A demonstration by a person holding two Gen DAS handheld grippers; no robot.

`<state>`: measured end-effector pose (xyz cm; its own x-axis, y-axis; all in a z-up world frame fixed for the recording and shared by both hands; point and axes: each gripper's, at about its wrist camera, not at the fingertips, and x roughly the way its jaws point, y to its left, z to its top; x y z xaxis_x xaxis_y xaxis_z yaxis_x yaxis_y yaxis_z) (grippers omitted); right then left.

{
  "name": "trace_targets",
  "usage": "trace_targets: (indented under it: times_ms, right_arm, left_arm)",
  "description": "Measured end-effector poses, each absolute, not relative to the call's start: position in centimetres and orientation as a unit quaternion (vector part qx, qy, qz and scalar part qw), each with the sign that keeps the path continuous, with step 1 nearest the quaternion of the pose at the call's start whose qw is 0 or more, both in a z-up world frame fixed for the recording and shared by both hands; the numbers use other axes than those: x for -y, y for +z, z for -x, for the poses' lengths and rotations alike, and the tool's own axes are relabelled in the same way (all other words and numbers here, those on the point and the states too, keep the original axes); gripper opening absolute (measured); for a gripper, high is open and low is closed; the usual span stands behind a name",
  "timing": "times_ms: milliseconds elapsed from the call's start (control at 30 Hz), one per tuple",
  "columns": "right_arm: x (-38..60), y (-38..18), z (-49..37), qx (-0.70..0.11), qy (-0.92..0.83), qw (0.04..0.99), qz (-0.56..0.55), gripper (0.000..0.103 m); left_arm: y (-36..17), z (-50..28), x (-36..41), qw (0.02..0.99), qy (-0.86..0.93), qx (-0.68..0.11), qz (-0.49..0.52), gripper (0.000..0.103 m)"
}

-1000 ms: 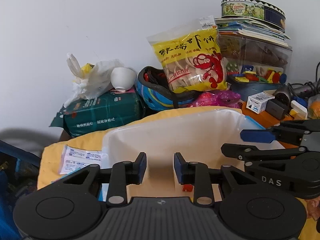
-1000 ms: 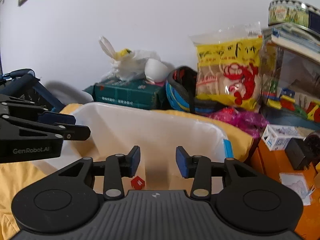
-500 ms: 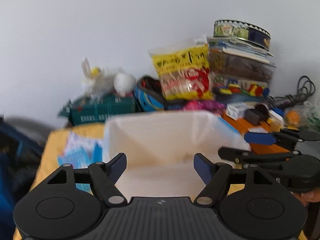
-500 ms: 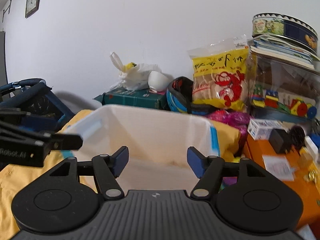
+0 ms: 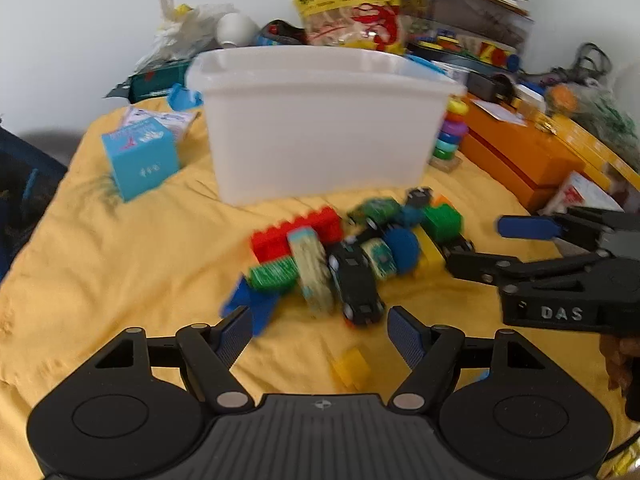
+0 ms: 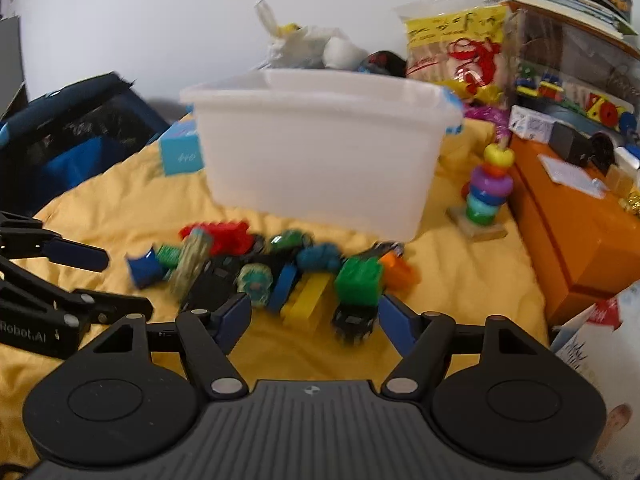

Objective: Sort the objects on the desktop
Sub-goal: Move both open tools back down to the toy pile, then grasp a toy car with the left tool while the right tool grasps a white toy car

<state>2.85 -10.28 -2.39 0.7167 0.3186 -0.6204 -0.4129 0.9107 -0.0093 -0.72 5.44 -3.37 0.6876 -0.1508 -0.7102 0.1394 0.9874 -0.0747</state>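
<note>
Both the left tongs [image 5: 320, 330] and the right tongs [image 6: 314, 320] hang wide open and empty above a yellow cloth [image 5: 120, 248] on the worktop. A heap of toys [image 5: 352, 256], made of building bricks and small cars, lies on the cloth just in front of a white plastic tub [image 5: 316, 120]. A ring stacker [image 6: 490, 194] stands beside the tub, near an orange box [image 6: 576, 232].

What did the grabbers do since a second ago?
Both pulled back from over the white bin and tipped down toward the toy pile on the yellow cloth. The left gripper and right gripper opened wide. Neither holds anything. The bin and the clutter behind it stayed put.
</note>
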Motion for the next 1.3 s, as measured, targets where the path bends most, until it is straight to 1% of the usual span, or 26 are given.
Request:
trace_targets:
  times_ms: [133, 167, 200, 267, 367, 500, 567, 700, 767, 800, 967, 1100, 1133, 1233, 1300]
  right_arm:
    - [9.7, -3.4, -2.3, -0.338, 0.211, 0.914, 0.080, 0.072]
    - [9.6, -3.6, -2.0, -0.343, 0.214, 0.911, 0.078, 0.071]
    - [9.6, -3.9, -1.7, -0.346, 0.217, 0.909, 0.079, 0.066]
    - [9.5, -4.4, -1.4, -0.350, 0.218, 0.907, 0.088, 0.060]
    - [9.8, -4.8, -0.9, -0.355, 0.217, 0.904, 0.096, 0.054]
    - [10.5, -5.2, -0.7, -0.367, 0.206, 0.904, 0.081, 0.054]
    - [10.8, -5.1, -0.7, -0.365, 0.201, 0.906, 0.075, 0.050]
    - [12.0, -3.9, -1.1, -0.341, 0.173, 0.923, 0.045, 0.041]
    - [13.0, -3.3, -2.0, -0.339, 0.153, 0.928, 0.012, 0.035]
    - [13.4, -3.1, -2.6, -0.341, 0.146, 0.929, -0.005, 0.034]
    - [15.1, -3.9, -5.9, -0.380, 0.131, 0.911, -0.094, 0.033]
    - [14.8, -5.2, -7.1, -0.399, 0.131, 0.900, -0.113, 0.033]
    - [14.8, -5.4, -7.4, -0.403, 0.132, 0.898, -0.116, 0.033]
    - [14.3, -5.8, -8.0, -0.409, 0.144, 0.892, -0.127, 0.035]
    - [13.9, -5.9, -8.4, -0.415, 0.150, 0.888, -0.129, 0.035]
  left_arm:
    - [-4.5, 0.8, -5.1, 0.902, -0.087, -0.423, 0.007, 0.077]
    - [-4.7, 0.8, -5.0, 0.899, -0.085, -0.429, 0.008, 0.077]
    - [-4.8, 0.8, -5.1, 0.899, -0.082, -0.430, 0.010, 0.077]
    - [-4.7, 0.9, -5.3, 0.898, -0.082, -0.431, 0.016, 0.077]
    - [-4.9, 0.8, -5.4, 0.895, -0.091, -0.436, 0.028, 0.075]
    - [-5.3, 0.7, -5.2, 0.889, -0.099, -0.445, 0.034, 0.071]
    - [-5.3, 0.4, -5.0, 0.889, -0.108, -0.443, 0.038, 0.060]
    - [-5.1, -1.2, -4.3, 0.887, -0.129, -0.440, 0.054, 0.052]
    - [-5.2, -2.2, -3.8, 0.886, -0.132, -0.440, 0.059, 0.045]
    - [-5.3, -2.7, -3.7, 0.886, -0.128, -0.442, 0.061, 0.044]
    - [-6.0, -4.6, -4.0, 0.884, -0.114, -0.445, 0.084, 0.041]
    - [-6.4, -5.6, -4.3, 0.883, -0.110, -0.445, 0.099, 0.038]
    - [-6.5, -5.8, -4.4, 0.882, -0.111, -0.445, 0.104, 0.033]
    - [-6.8, -5.9, -4.7, 0.877, -0.126, -0.448, 0.116, 0.032]
    - [-6.5, -5.6, -4.6, 0.877, -0.135, -0.448, 0.106, 0.031]
